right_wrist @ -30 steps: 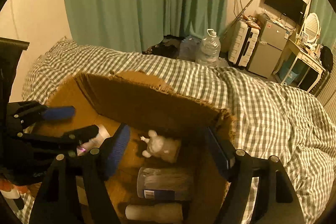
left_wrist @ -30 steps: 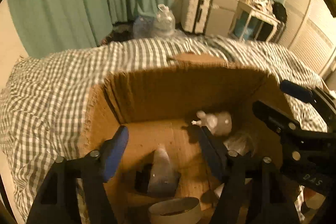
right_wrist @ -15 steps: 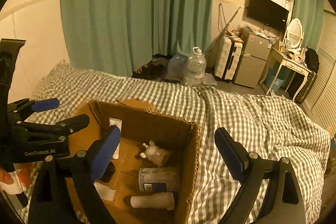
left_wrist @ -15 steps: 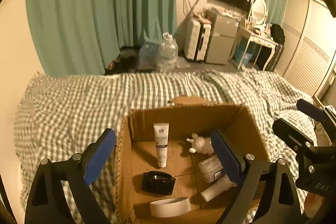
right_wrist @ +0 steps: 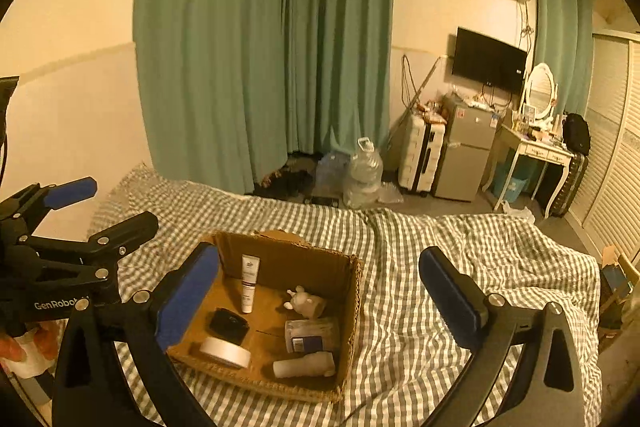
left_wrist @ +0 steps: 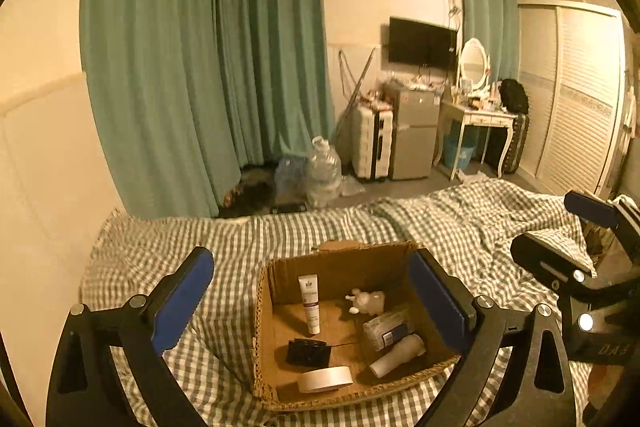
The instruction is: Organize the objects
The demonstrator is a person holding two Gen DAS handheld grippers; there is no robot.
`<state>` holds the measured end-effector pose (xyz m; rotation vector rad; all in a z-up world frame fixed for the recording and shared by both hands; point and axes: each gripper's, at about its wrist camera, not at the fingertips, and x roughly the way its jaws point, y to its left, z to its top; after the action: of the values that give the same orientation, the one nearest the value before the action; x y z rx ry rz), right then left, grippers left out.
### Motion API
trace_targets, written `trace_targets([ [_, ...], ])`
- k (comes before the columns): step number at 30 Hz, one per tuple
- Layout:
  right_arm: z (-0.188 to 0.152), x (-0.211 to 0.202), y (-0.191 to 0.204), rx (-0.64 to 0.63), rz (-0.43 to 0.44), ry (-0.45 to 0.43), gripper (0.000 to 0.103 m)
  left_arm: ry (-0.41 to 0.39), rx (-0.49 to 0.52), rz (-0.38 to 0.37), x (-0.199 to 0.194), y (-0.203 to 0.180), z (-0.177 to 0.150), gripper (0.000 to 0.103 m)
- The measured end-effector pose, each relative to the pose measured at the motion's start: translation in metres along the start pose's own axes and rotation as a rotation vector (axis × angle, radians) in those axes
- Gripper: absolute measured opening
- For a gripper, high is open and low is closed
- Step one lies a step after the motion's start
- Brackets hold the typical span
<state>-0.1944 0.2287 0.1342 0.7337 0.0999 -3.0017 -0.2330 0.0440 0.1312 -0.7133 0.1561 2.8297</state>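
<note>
Both grippers have pulled up and back from the cardboard box (left_wrist: pixel 264 311). The left gripper (left_wrist: pixel 316 295) and the right gripper (right_wrist: pixel 320 287) now hang well above it, so the whole box shows.

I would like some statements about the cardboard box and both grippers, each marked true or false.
1. The cardboard box sits on the checked bedcover. True.
2. The white tube lies outside the box. False: it is inside, leaning on the far wall.
3. The left gripper is open and holds nothing. True.
4. The right gripper is shut on the tape roll. False: it is open; the roll lies in the box.
5. A small white figurine is in the box. True.
</note>
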Motion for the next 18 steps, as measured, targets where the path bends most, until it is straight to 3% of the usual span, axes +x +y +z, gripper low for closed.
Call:
trace_targets([
  [6,-0.001,-0.063,-0.002,0.013,-0.022,-0.075,0.101,-0.084,-0.012,-0.038,-0.064,-0.007,-0.008,0.103],
  [16,-0.034,-0.137,-0.010,0.074,-0.045,-0.157,0.102,-0.068,-0.036,-0.080,-0.126,-0.019,-0.047,0.103],
  [18,-0.045,-0.146,-0.011,0.083,-0.046,-0.178,0.102,-0.079,-0.026,-0.046,-0.135,-0.022,-0.060,0.103],
])
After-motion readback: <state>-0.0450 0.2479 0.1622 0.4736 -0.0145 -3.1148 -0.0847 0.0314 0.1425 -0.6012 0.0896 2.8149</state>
